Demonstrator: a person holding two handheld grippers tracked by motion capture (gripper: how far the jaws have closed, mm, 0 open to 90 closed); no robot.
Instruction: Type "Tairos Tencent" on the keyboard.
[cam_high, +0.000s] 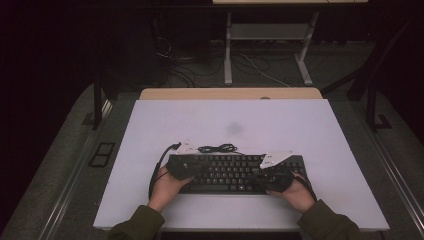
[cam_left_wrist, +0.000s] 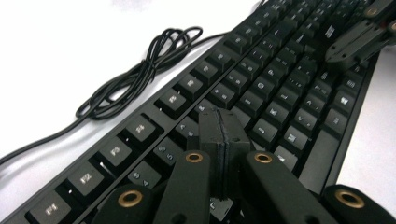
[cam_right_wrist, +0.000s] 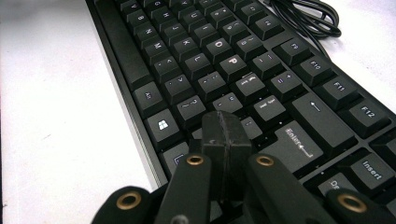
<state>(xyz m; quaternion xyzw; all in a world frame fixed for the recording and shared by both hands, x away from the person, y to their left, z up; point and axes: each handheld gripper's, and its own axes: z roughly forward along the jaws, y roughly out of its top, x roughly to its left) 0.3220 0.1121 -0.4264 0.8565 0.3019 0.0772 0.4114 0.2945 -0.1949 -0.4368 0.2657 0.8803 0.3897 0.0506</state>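
A black keyboard (cam_high: 235, 173) lies near the front edge of the white desk (cam_high: 310, 130), its coiled cable (cam_high: 218, 148) just behind it. The left tongs (cam_left_wrist: 223, 122) and right tongs (cam_right_wrist: 225, 126) are both pressed together, empty, tips over the keys at opposite ends.

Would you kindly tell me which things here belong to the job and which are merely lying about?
In the job:
- keyboard
- left gripper, shut, over the keys
- right gripper, shut, over the keys

Lying about:
- coiled cable behind the keyboard
- desk frame beyond the table
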